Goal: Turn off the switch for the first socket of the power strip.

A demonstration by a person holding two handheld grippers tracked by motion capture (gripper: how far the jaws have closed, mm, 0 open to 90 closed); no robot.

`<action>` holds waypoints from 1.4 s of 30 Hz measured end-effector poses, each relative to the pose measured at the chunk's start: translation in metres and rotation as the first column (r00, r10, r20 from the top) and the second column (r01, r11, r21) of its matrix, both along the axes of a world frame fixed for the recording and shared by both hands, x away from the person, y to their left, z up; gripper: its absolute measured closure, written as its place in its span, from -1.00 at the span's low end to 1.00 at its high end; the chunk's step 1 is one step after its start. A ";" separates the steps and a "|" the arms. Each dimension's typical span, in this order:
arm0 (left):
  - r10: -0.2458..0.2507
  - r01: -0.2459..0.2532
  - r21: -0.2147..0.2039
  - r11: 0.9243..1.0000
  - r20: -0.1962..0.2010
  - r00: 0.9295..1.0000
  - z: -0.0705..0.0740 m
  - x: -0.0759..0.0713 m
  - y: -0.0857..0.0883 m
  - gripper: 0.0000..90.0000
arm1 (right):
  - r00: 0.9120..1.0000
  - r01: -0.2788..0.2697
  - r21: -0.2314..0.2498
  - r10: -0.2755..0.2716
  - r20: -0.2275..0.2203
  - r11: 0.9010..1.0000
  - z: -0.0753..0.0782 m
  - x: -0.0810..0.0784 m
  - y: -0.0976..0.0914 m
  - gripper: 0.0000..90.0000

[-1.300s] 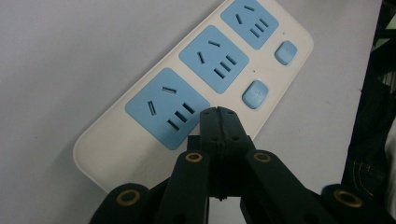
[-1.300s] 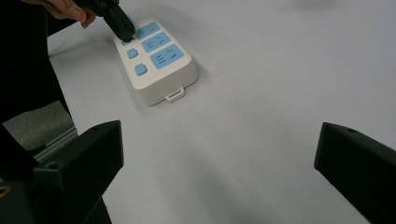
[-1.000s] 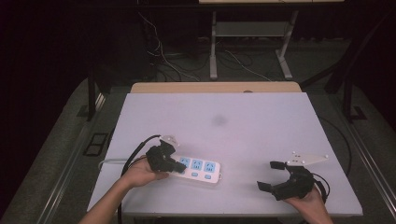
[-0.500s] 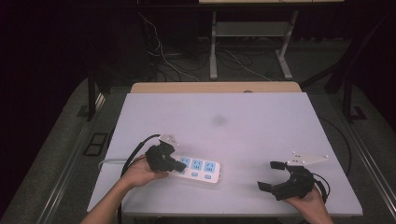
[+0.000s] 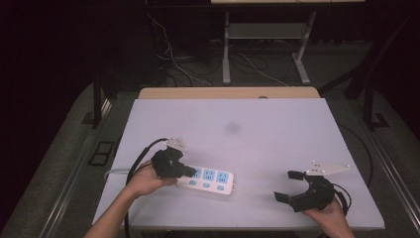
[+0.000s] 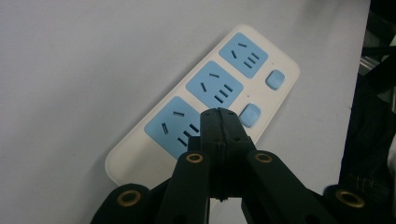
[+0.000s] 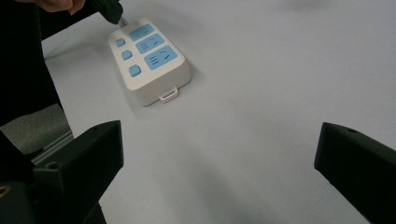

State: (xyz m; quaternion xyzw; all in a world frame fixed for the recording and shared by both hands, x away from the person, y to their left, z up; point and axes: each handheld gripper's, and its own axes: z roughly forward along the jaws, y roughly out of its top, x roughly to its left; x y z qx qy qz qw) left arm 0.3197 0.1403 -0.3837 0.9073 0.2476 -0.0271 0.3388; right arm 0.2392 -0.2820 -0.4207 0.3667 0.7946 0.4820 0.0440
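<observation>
**Pressing Down by the Power Strip's Buttons**

Lying flat near the front edge of the table (image 5: 277,114) is a white power strip (image 5: 210,179). It has three blue sockets in a row and three small blue buttons beside them. A pale cord (image 5: 113,172) runs off its left end toward the table's left edge.

The left gripper (image 5: 190,172) sits at the left end of the power strip. Its two black jaws are pressed tight together, with nothing between them. In the left gripper view, the joined tip (image 6: 220,122) points down at the strip, right between the nearest blue socket (image 6: 175,126) and the nearest blue button (image 6: 250,115). Whether the tip truly touches the strip is hard to tell, but it is very close. The middle socket (image 6: 215,85) and the far socket (image 6: 243,52) are bare, and the far button (image 6: 275,79) has nothing on it.

The person's left hand (image 5: 143,181) holds that gripper from below, and a black cable (image 5: 143,153) loops away from it.

The right gripper (image 5: 287,186) is well apart from the power strip, over by the right front part of the table. Its jaws stand wide, and they hold nothing. In the right gripper view, the two black jaws frame bare white table, with the power strip (image 7: 152,60) farther off near the top left. The person's right hand (image 5: 329,215) holds this gripper near the table's front edge.
</observation>
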 end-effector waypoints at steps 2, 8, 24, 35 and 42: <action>0.010 -0.010 -0.009 1.000 0.004 1.000 0.003 0.000 0.002 0.99 | 1.000 -0.001 -0.001 0.001 0.000 1.000 0.000 0.000 0.000 -0.98; 0.040 -0.039 -0.029 0.999 0.019 0.999 0.008 0.000 0.008 0.99 | 1.000 -0.002 0.001 0.002 0.001 1.000 0.000 0.000 0.000 -0.98; 0.151 -0.141 -0.139 0.980 0.068 0.986 0.025 -0.015 0.034 0.92 | 1.000 -0.009 0.007 0.009 -0.002 1.000 0.000 -0.001 0.002 -0.98; 0.256 -0.220 -0.292 0.931 0.091 0.962 0.026 -0.034 0.047 0.29 | 1.000 -0.017 0.008 0.017 -0.006 1.000 0.000 -0.002 0.003 -0.98; 0.287 -0.240 -0.343 0.908 0.092 0.954 0.018 -0.043 0.050 -0.82 | 1.000 -0.017 0.007 0.017 -0.008 1.000 0.000 -0.002 0.003 -0.98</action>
